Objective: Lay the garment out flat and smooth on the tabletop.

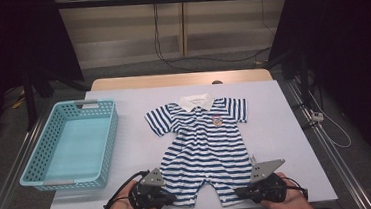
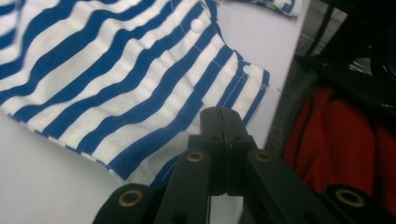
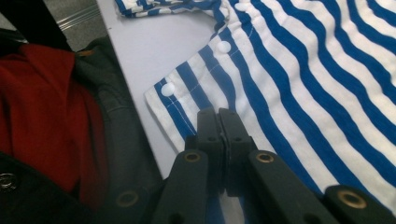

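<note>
Romper, blue-and-white striped, lies flat, both grippers' jaws clamped on its leg hems.

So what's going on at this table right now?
A person holds a gripper in each hand at the near edge of the table. The left gripper and right gripper are each shut on a leg hem of the striped baby romper, which lies flat. A turquoise basket sits left.

I see soft striped cloth romper under my matt black plastic claws; left, a glossy plastic basket.
</note>
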`<state>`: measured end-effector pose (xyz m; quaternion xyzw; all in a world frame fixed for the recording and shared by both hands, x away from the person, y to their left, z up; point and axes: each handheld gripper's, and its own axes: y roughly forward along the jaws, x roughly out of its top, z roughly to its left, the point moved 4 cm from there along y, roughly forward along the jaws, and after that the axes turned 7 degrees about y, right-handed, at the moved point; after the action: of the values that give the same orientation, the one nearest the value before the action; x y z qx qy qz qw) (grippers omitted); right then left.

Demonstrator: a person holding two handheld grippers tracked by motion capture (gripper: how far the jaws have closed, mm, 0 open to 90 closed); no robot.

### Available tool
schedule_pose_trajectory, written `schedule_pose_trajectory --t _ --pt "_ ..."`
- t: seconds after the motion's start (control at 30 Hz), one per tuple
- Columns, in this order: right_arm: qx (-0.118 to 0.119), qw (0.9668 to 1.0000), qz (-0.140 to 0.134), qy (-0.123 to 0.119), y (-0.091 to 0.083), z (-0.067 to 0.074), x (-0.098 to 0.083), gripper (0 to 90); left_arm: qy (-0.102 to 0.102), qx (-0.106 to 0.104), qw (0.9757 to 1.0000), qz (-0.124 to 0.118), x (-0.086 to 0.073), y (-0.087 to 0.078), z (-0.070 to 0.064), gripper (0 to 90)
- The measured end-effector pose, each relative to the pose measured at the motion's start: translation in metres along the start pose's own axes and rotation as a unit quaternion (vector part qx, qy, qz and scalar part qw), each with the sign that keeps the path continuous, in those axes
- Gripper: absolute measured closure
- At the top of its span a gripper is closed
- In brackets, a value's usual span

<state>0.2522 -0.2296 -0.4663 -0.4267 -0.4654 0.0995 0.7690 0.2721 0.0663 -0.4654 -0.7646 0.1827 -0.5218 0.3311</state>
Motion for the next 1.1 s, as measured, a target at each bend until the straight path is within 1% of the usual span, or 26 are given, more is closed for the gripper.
schedule_pose_trajectory --t 0.03,0.07,0.1,0.13,0.2,0.23,0.27,0.3,0.33,0.4,0.43,0.47,0.5,0.53,0.57,0.6,0.67,0.7,0.73,0.77,0.83,0.9,0.93,0.97,1.0,1.1 --pt "0.001 1.0000 0.001 -0.004 0.000 0.001 0.000 88.8 -0.003 -0.007 1.0000 0.004 -0.001 -0.001 -0.002 89.8" --pt "0.003 1.0000 0.002 -0.004 0.001 0.002 0.000 87.8 -0.007 -0.016 0.9998 -0.007 0.000 0.001 -0.007 89.8" --pt "0.004 1.0000 0.003 -0.002 0.001 0.003 -0.001 87.1 0.002 -0.017 0.9998 -0.005 0.000 0.000 -0.009 89.7" --pt "0.009 1.0000 0.002 0.000 0.001 0.004 -0.001 85.9 0.004 -0.023 0.9997 -0.006 0.000 0.001 -0.010 89.3" --pt "0.010 0.9999 -0.003 0.000 0.000 0.003 0.000 82.1 -0.001 -0.040 0.9991 -0.014 0.000 0.000 -0.011 88.7" --pt "0.016 0.9998 -0.008 0.006 -0.001 0.003 0.001 79.5 0.014 -0.051 0.9986 -0.011 0.000 -0.003 -0.009 87.5" --pt "0.015 0.9997 -0.016 0.010 -0.003 0.002 0.002 77.7 0.033 -0.046 0.9984 0.005 0.000 -0.006 -0.006 85.2" --pt "0.016 0.9994 -0.024 0.018 -0.005 0.001 0.003 75.3 0.030 -0.047 0.9985 -0.004 0.002 -0.008 -0.005 82.5" --pt "0.012 0.9991 -0.032 0.023 -0.007 -0.002 0.003 73.1 0.027 -0.039 0.9988 -0.008 0.003 -0.010 -0.002 80.5" --pt "0.000 0.9981 -0.049 0.037 -0.011 -0.008 0.005 71.9 0.017 -0.027 0.9991 -0.028 0.006 -0.014 0.003 75.4" --pt "-0.006 0.9972 -0.058 0.047 -0.014 -0.011 0.006 70.4 0.018 -0.021 0.9991 -0.034 0.006 -0.018 0.008 73.3" --pt "-0.016 0.9961 -0.067 0.055 -0.016 -0.015 0.006 69.0 0.015 -0.002 0.9991 -0.038 0.007 -0.020 0.012 72.0" --pt "-0.029 0.9949 -0.075 0.061 -0.018 -0.019 0.007 68.1 0.020 0.028 0.9990 -0.029 0.007 -0.023 0.017 69.3" --pt "-0.043 0.9939 -0.077 0.066 -0.020 -0.023 0.007 67.9 0.010 0.025 0.9988 -0.042 0.005 -0.024 0.023 68.0" --pt "-0.060 0.9925 -0.076 0.074 -0.021 -0.028 0.006 66.7 0.005 0.035 0.9986 -0.040 0.004 -0.025 0.027 67.9" --pt "-0.077 0.9910 -0.075 0.080 -0.022 -0.033 0.005 66.1 0.004 0.055 0.9980 -0.030 0.002 -0.026 0.031 66.9" --pt "-0.104 0.9877 -0.072 0.091 -0.024 -0.043 0.002 64.3 -0.004 0.076 0.9968 -0.025 -0.001 -0.024 0.035 63.0" --pt "-0.117 0.9857 -0.069 0.100 -0.024 -0.048 0.001 63.8 0.000 0.075 0.9970 -0.019 -0.002 -0.025 0.036 62.2" --pt "-0.123 0.9848 -0.064 0.105 -0.025 -0.053 -0.001 63.7 -0.005 0.078 0.9967 -0.022 -0.002 -0.024 0.036 60.4" --pt "-0.129 0.9840 -0.061 0.106 -0.026 -0.056 -0.002 62.9 -0.006 0.083 0.9964 -0.016 -0.003 -0.024 0.037 59.5" --pt "-0.142 0.9816 -0.052 0.117 -0.025 -0.063 -0.004 62.7 0.001 0.084 0.9965 -0.006 -0.004 -0.022 0.039 59.4" --pt "-0.145 0.9811 -0.041 0.122 -0.023 -0.068 -0.006 62.5 -0.004 0.096 0.9954 0.006 -0.007 -0.020 0.041 58.5" --pt "-0.142 0.9813 -0.036 0.125 -0.021 -0.069 -0.007 63.0 -0.005 0.077 0.9970 -0.002 -0.008 -0.018 0.042 58.4" --pt "-0.141 0.9819 -0.032 0.123 -0.019 -0.071 -0.007 63.3 -0.006 0.089 0.9960 0.009 -0.009 -0.018 0.043 58.3" --pt "-0.138 0.9818 -0.025 0.128 -0.017 -0.070 -0.008 63.6 -0.005 0.090 0.9959 0.011 -0.009 -0.017 0.043 57.7" --pt "-0.145 0.9818 -0.026 0.120 -0.015 -0.071 -0.006 75.0 -0.003 0.090 0.9958 0.011 -0.010 -0.017 0.042 56.6"
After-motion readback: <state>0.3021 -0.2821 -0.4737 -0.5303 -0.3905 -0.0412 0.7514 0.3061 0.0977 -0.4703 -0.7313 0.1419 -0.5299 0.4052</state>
